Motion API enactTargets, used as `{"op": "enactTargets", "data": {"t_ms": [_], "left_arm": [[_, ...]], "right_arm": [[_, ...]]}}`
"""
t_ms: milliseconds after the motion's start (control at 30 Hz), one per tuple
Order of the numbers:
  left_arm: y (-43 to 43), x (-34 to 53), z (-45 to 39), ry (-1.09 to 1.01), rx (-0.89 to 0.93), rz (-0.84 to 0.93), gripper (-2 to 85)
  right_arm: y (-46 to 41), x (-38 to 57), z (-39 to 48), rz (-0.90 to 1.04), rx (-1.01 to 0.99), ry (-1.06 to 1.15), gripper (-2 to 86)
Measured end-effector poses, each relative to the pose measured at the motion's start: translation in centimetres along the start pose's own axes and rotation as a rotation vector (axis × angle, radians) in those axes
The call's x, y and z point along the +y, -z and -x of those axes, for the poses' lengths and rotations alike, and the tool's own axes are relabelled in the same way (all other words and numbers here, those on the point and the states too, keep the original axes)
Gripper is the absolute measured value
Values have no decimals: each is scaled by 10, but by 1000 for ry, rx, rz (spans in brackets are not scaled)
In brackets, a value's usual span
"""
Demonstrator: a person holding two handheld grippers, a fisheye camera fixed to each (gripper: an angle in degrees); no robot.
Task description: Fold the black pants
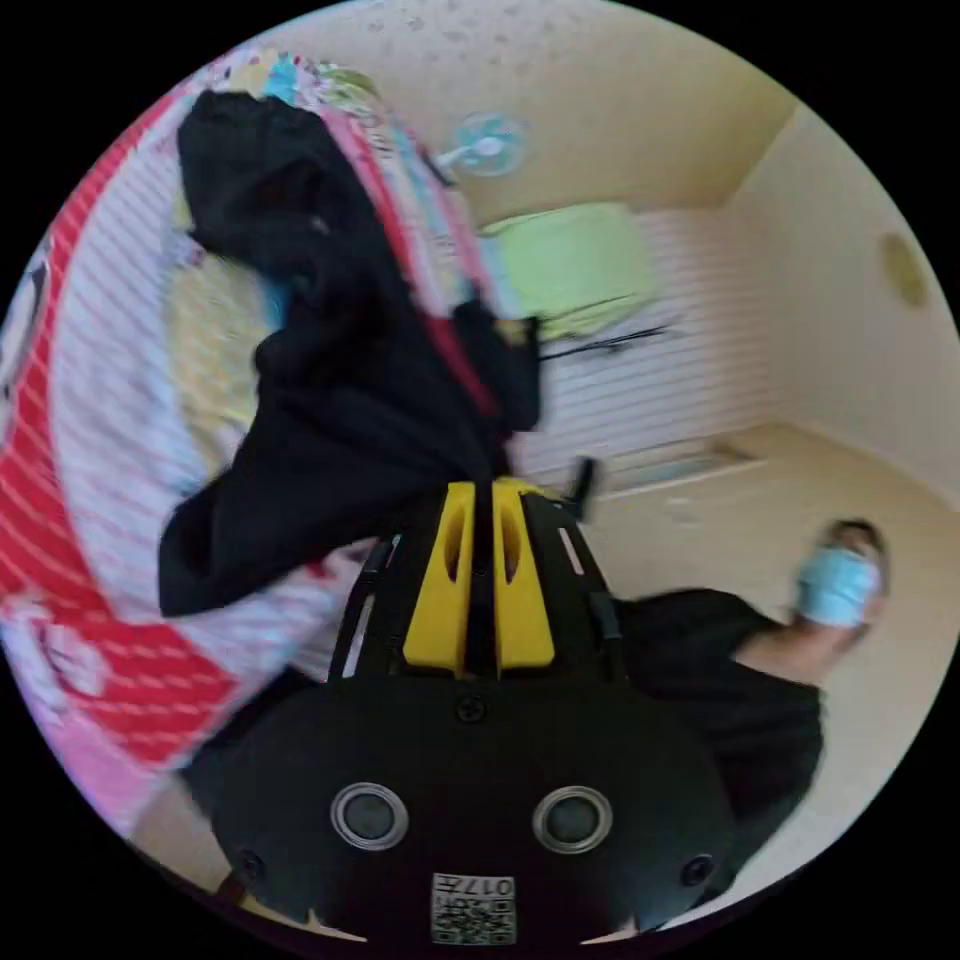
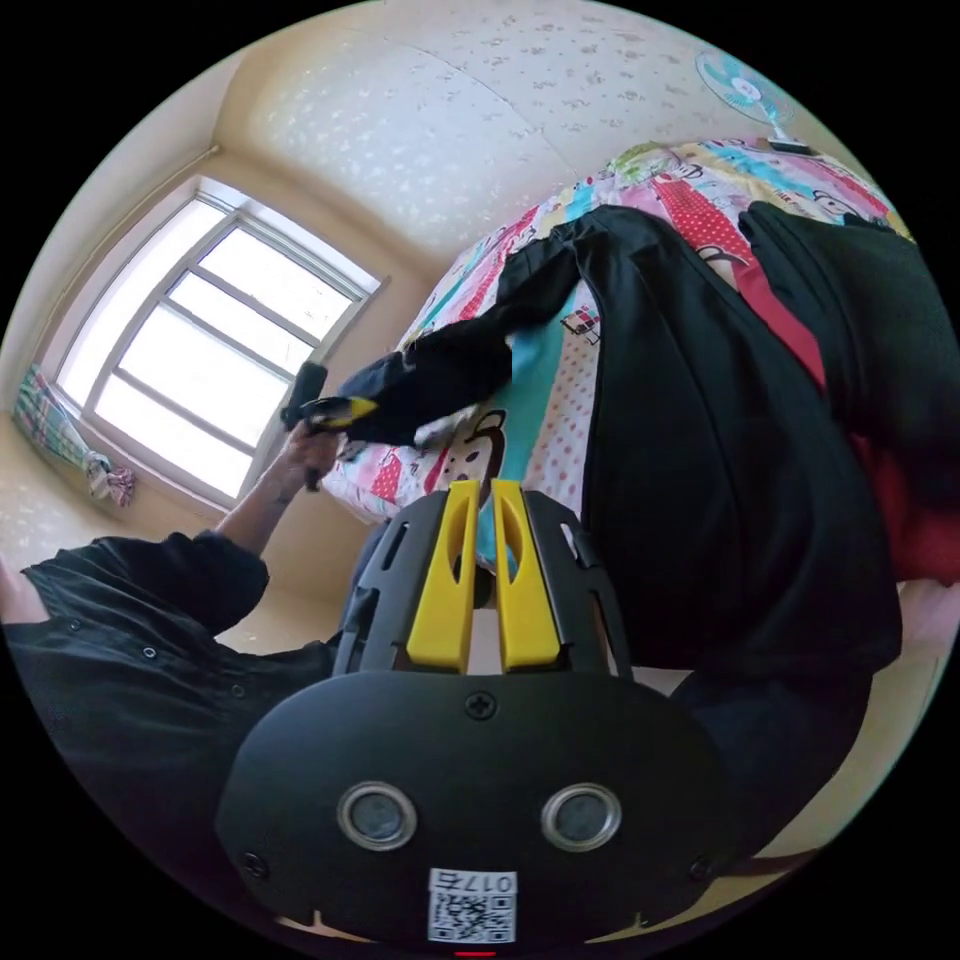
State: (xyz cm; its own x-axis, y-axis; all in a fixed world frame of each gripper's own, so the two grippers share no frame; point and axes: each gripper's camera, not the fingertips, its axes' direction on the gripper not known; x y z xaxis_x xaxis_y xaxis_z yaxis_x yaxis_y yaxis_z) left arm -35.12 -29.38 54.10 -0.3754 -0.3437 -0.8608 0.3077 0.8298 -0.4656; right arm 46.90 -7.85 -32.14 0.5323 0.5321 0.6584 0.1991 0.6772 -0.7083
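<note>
while the black pants (image 2: pixel 700 440) lie draped over a bed with a bright cartoon-print quilt (image 2: pixel 690 185), one leg is drawn off sideways by the left gripper (image 1: pixel 484 490), whose yellow jaws are pressed together on a bunch of the dark cloth. in the right gripper view that same left gripper (image 2: pixel 335 410) sits off near the window (image 2: pixel 200 350), pinching the end of the leg. the right gripper (image 2: pixel 480 490) hangs just above the quilt edge with its jaws nearly together, a thin gap between them and nothing caught there.

the fabric looks soft and light: it sags, creases and bunches wherever it is lifted, so it will not hold a shape by itself and will likely slide a little on the quilt. judging from this, a good hold for the free gripper would be the hem or waistband edge, taken through both layers, so the leg can be pulled flat before any fold is made.
</note>
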Motion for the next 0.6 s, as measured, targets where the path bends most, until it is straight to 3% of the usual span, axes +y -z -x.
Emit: {"op": "enactTargets", "data": {"t_ms": [67, 100, 200, 333, 433, 600], "left_arm": [[-1, 56, -23, -17, 332, -83, 19], [-3, 71, -27, -13, 363, -109, 19], [-15, 147, -20, 166, 187, -227, 22], [-45, 245, 40, 577, -40, -357, 29], [-77, 263, 48, 633, -14, -296, 3], [-87, 237, 23, 524, -193, -255, 17]], "right_arm": [[9, 9, 0, -4, -15, 9, 26], [12, 13, -3, -2, -25, 10, 25], [14, 20, -14, 5, -38, -21, 26], [11, 26, -24, 1, -56, -62, 32], [5, 28, -23, 28, -51, -71, 45], [-19, 21, -4, 84, -3, -36, 100]]}}
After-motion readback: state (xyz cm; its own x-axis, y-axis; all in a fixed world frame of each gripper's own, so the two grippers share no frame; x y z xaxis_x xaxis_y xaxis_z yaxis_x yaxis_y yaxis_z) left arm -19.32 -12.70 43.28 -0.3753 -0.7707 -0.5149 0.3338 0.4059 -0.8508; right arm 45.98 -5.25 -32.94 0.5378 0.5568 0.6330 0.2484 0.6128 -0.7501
